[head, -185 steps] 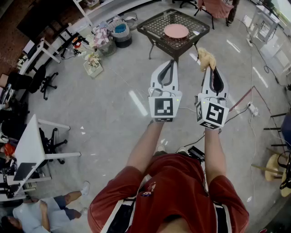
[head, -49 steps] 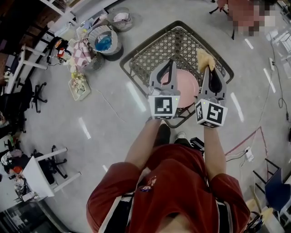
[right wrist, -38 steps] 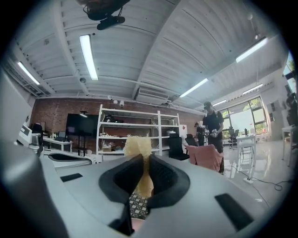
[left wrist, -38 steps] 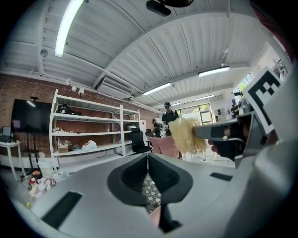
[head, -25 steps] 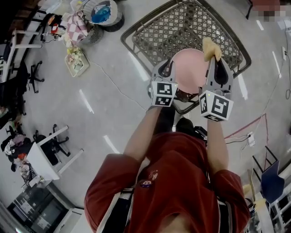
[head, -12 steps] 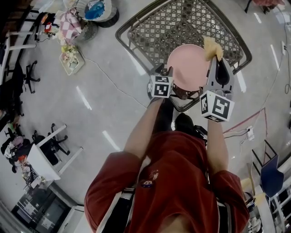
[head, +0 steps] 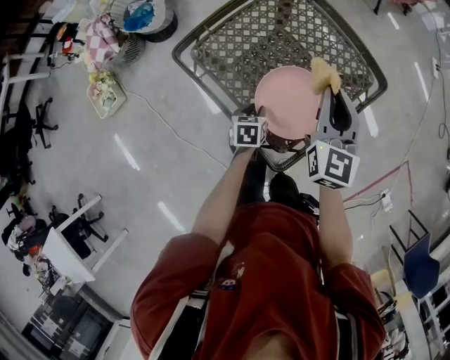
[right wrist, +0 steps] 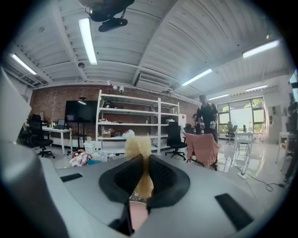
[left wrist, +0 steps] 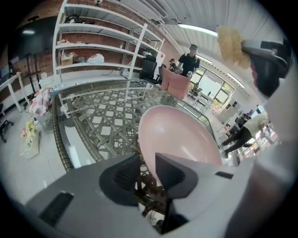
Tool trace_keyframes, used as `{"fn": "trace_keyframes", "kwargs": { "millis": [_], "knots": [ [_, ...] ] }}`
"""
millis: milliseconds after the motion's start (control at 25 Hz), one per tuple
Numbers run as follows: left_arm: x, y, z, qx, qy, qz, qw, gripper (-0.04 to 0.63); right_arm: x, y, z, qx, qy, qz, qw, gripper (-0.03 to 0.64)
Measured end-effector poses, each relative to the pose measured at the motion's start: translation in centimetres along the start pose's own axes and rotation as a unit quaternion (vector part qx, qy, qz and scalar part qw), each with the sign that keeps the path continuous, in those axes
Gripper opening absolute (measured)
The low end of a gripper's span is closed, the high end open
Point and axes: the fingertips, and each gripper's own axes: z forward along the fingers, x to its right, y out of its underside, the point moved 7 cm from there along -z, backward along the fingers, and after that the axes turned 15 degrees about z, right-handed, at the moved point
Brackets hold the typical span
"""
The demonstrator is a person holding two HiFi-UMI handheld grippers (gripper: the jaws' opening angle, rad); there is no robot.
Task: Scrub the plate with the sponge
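Observation:
A pink plate (head: pixel 285 102) lies on the dark lattice table (head: pixel 232 42). My left gripper (head: pixel 254 112) is at the plate's near left edge. In the left gripper view the plate (left wrist: pixel 177 137) has its rim in the narrow gap of the left gripper (left wrist: pixel 148 160). Its jaws are closing, and a sliver of table still shows between them. My right gripper (head: pixel 326 88) hovers over the plate's right edge, shut on a yellow sponge (head: pixel 322 74). In the right gripper view the sponge (right wrist: pixel 138 148) sticks up out of the right gripper (right wrist: pixel 142 179).
Bins and baskets (head: pixel 137 15) with cloth stand on the floor left of the table. A white desk (head: pixel 67 246) and office chairs lie at the lower left. A cable (head: pixel 165 123) crosses the floor. A person (left wrist: pixel 188 58) stands beyond the table beside a draped chair.
The person walked up to the table. In the last second the left gripper tipped forward and came down onto the plate's near left edge. The right gripper kept the sponge.

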Motion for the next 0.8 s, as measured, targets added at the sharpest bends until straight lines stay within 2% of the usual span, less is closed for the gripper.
{"fn": "trace_keyframes", "kwargs": {
  "millis": [80,360,640,800],
  "knots": [
    [0.2,-0.1,0.1,0.003,-0.002,-0.007,1.0000,0.083,0.2,-0.1,-0.2,-0.001,0.002,-0.002,1.000,0.044],
    [0.0,-0.5,0.5,-0.002,-0.020,-0.035,0.9992,0.053,0.3,0.0,-0.3,-0.005,0.004,-0.006,1.000,0.044],
    [-0.3,-0.6,-0.1,0.011,-0.009,-0.103,0.9945,0.025,0.4,-0.4,-0.9,-0.001,0.007,-0.009,1.000,0.044],
    [-0.1,-2.3,-1.2,0.039,-0.014,-0.089,0.9952,0.023,0.8,-0.9,-1.1,0.006,0.012,-0.006,1.000,0.044]
  ]
}}
